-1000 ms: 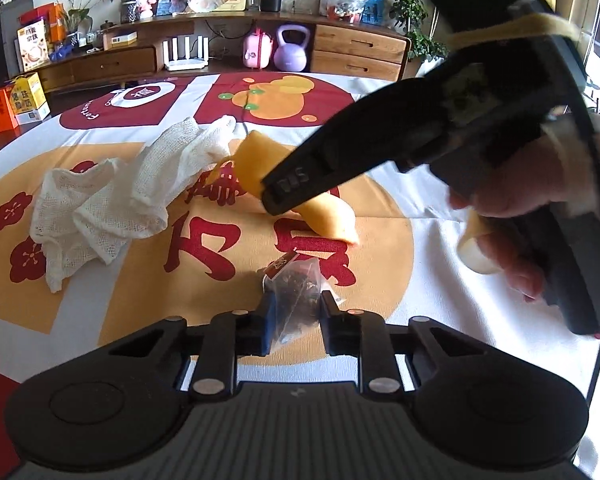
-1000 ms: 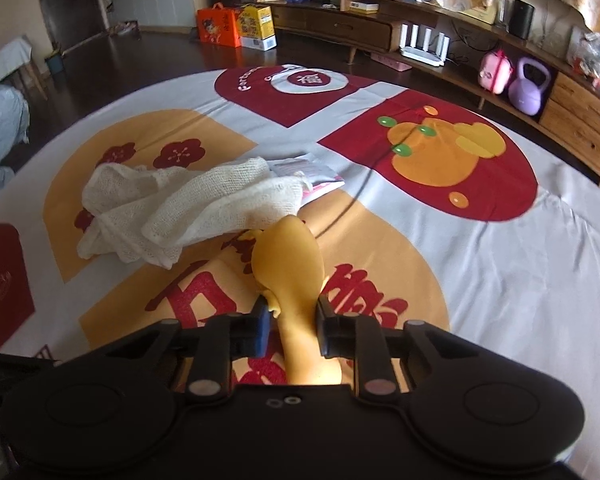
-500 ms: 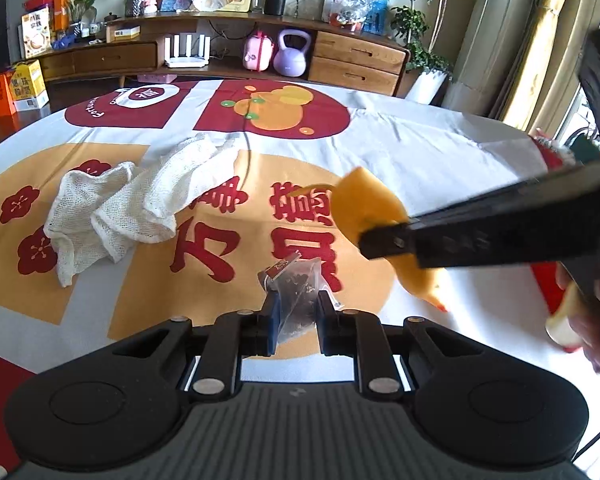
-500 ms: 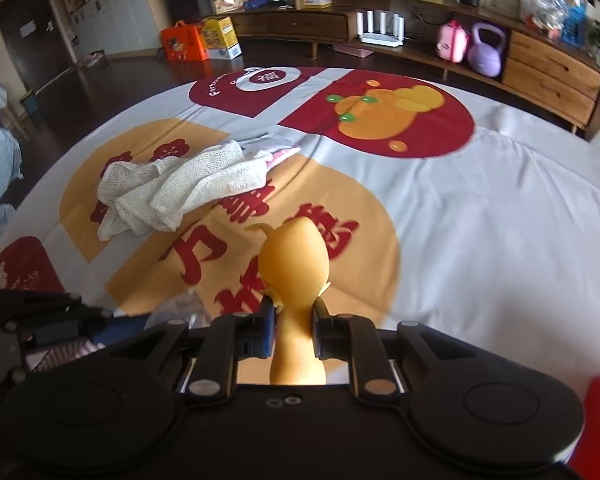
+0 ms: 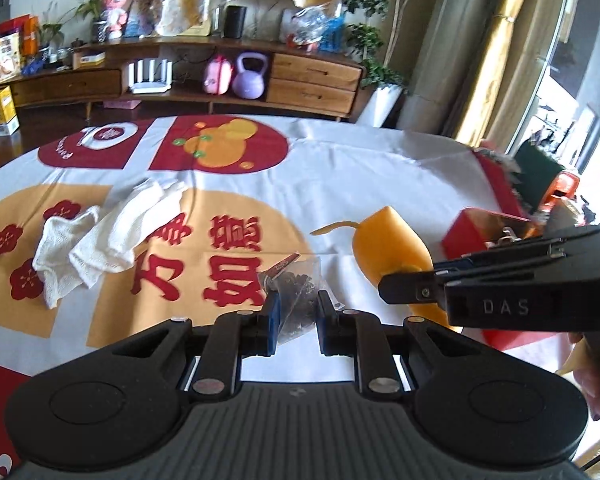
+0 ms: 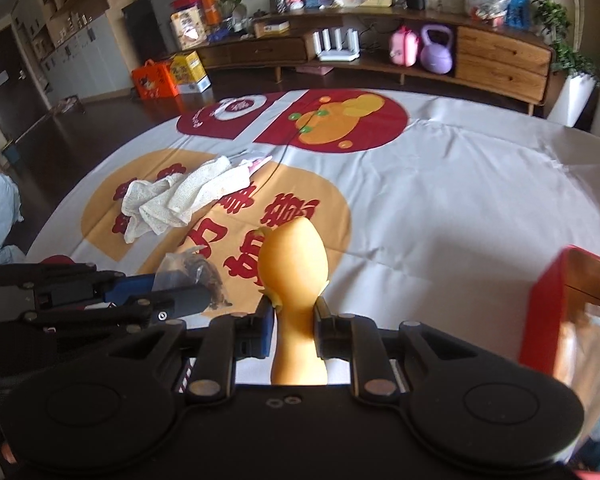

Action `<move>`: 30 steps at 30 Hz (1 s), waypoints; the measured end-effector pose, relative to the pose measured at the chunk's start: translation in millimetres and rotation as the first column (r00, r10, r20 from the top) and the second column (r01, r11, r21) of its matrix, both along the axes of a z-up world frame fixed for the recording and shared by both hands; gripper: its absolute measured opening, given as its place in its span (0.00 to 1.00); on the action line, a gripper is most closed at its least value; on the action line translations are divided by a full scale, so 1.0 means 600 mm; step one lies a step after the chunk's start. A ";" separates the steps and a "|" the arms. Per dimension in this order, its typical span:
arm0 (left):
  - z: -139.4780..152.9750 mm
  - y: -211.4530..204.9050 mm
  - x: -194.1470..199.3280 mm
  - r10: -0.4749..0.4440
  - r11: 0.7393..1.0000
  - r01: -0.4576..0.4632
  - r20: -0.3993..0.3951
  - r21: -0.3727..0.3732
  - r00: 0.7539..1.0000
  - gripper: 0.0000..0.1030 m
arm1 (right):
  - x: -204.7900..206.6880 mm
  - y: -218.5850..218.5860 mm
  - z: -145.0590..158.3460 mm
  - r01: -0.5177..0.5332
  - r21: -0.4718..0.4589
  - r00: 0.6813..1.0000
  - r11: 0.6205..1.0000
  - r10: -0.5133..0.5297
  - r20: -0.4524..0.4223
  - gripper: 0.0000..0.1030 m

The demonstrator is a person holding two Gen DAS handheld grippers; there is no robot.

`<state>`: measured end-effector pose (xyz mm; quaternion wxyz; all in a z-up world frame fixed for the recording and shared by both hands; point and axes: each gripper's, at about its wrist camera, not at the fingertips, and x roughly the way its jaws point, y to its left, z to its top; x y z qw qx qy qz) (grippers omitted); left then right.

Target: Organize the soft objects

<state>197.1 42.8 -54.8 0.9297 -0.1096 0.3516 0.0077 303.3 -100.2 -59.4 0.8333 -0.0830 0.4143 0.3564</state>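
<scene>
Holding a yellow toy in the right claw and a small bag in the left claw, neither yet in the red box at the table's right edge, and the white cloth lies untouched.

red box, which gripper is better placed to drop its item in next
Right, probably. The right gripper holding the orange toy sits nearer the red box; the left gripper and its clear bag are farther away.

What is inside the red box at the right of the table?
The red box is open on top. The left wrist view shows a few small things inside, too blurred to name, partly covered by the right gripper. The right wrist view shows only its wall and a pale lining.
</scene>
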 end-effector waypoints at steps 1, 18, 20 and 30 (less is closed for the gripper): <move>0.007 -0.005 -0.002 -0.006 1.000 0.006 0.004 0.000 1.000 0.18 | -0.006 -0.008 0.006 0.013 0.005 1.000 1.000 -0.013 0.005 0.18; 0.084 -0.121 -0.024 -0.117 0.993 0.117 0.067 0.014 0.991 0.18 | -0.074 -0.160 0.068 0.179 0.039 0.980 0.983 -0.182 0.079 0.18; 0.086 -0.136 -0.019 -0.132 0.991 0.131 0.071 0.028 0.989 0.18 | -0.079 -0.181 0.073 0.198 0.044 0.976 0.979 -0.201 0.088 0.18; 0.038 -0.106 0.009 -0.071 0.997 0.073 -0.045 0.040 0.996 0.18 | -0.084 -0.265 0.072 0.282 0.077 0.955 0.956 -0.287 0.078 0.19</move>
